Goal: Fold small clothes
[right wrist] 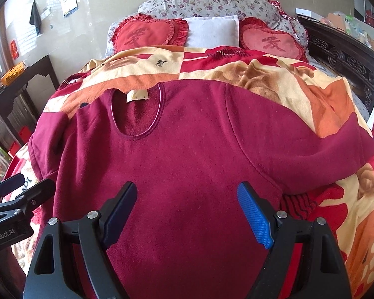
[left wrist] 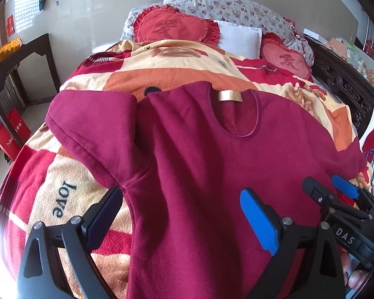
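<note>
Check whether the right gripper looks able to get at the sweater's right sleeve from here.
Probably yes. The right gripper is open over the maroon sweater, and the right sleeve lies uncovered on the blanket with nothing on top of it.

Before me, a bed [right wrist: 341,57] with a dark carved side rail carries a patchwork fleece blanket [right wrist: 331,104] of red, orange and cream. Spread flat on that blanket lies the maroon sweatshirt [right wrist: 187,164], neckline toward the headboard. At the head rest two red heart cushions [right wrist: 142,36], a white pillow [right wrist: 212,31] between them, and a floral bolster [right wrist: 207,1] behind.
</note>
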